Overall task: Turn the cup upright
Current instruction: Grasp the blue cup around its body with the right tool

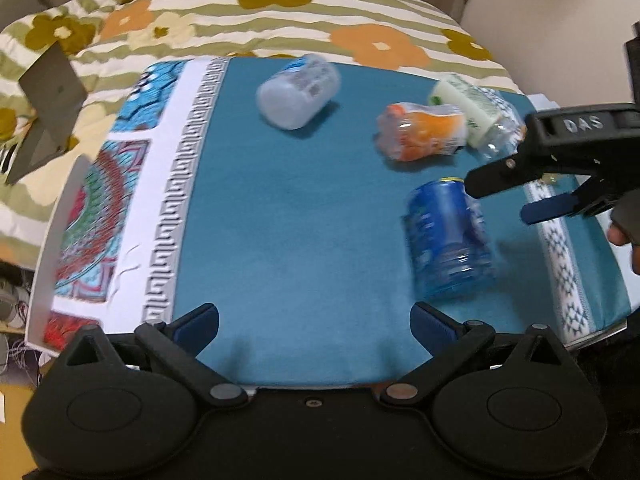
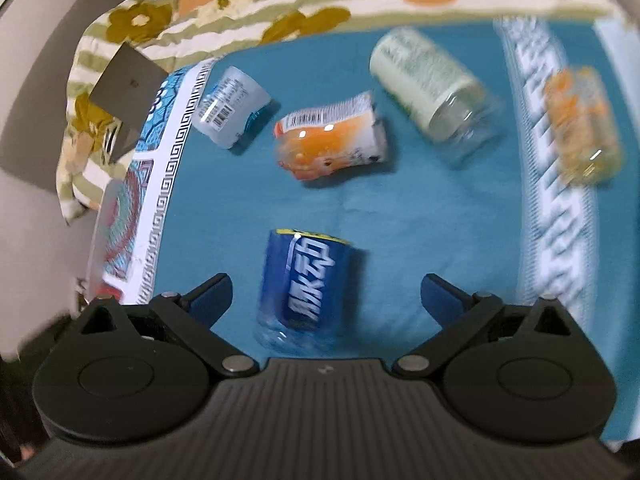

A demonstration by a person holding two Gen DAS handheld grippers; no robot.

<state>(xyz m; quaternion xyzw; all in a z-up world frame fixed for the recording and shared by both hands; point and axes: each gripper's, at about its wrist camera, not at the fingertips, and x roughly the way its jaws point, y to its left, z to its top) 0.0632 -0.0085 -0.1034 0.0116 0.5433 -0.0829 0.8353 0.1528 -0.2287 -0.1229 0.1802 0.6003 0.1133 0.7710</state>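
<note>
Several cut-bottle cups lie on their sides on a teal cloth (image 1: pixel 288 220). A blue-labelled cup (image 1: pixel 448 240) lies front right; it shows in the right wrist view (image 2: pixel 306 286) between my right gripper's open fingers. An orange cup (image 1: pixel 424 132) (image 2: pixel 332 136), a pale green cup (image 1: pixel 476 114) (image 2: pixel 430 88) and a clear white-labelled cup (image 1: pixel 298 90) (image 2: pixel 230 106) lie farther back. A yellow-orange cup (image 2: pixel 584 124) lies at the far right. My left gripper (image 1: pixel 314 320) is open and empty at the near edge. My right gripper (image 2: pixel 326 300) (image 1: pixel 516 196) is open, just above the blue cup.
The cloth covers a board with a patterned white border (image 1: pixel 120 216) on the left and a white patterned strip (image 1: pixel 564 264) on the right. A floral striped quilt (image 1: pixel 280 28) lies behind. A grey folded card (image 1: pixel 48 108) stands at the back left.
</note>
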